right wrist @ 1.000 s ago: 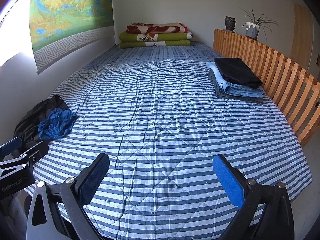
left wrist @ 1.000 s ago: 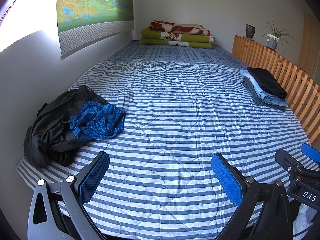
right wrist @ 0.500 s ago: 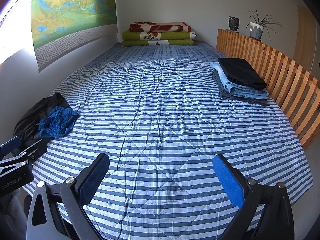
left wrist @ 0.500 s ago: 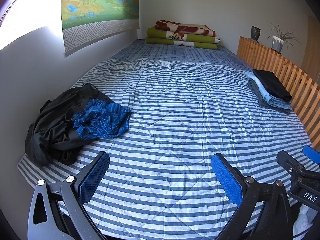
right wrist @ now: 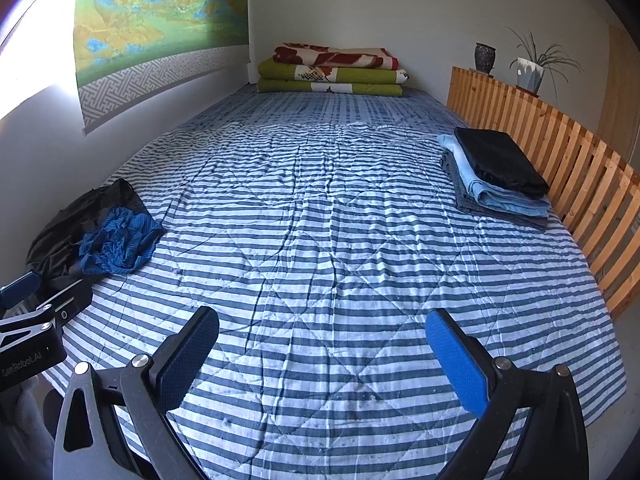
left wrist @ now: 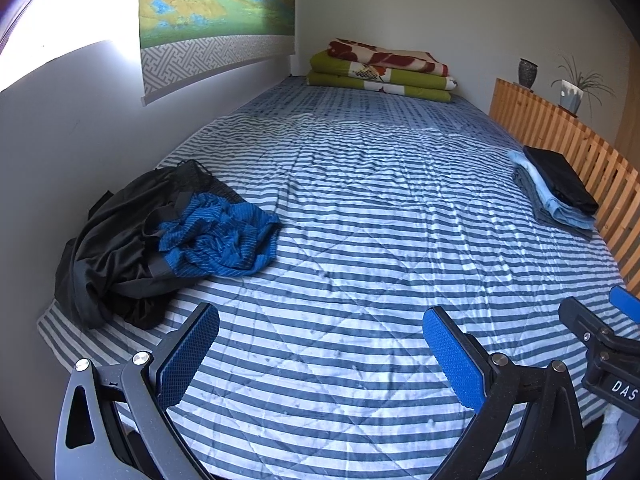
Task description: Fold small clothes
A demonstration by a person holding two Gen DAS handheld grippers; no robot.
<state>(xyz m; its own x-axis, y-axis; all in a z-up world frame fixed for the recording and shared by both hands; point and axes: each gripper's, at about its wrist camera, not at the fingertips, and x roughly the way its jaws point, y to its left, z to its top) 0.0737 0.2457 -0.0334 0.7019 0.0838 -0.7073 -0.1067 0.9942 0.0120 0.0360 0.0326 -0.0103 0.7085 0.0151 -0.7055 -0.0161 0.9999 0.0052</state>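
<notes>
Both grippers, left point(left wrist: 320, 350) and right point(right wrist: 322, 354), fingers spread, empty. Crumpled blue striped garment point(left wrist: 224, 236) on black clothes point(left wrist: 116, 240), left of bed point(left wrist: 360, 208) centre; soft, limp—pinch an edge.

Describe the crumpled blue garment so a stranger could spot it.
On the striped bed, look to the near left edge by the wall. An unfolded heap lies there: the blue ribbed garment rests on black clothing, the only bright blue, crumpled piece.
</notes>
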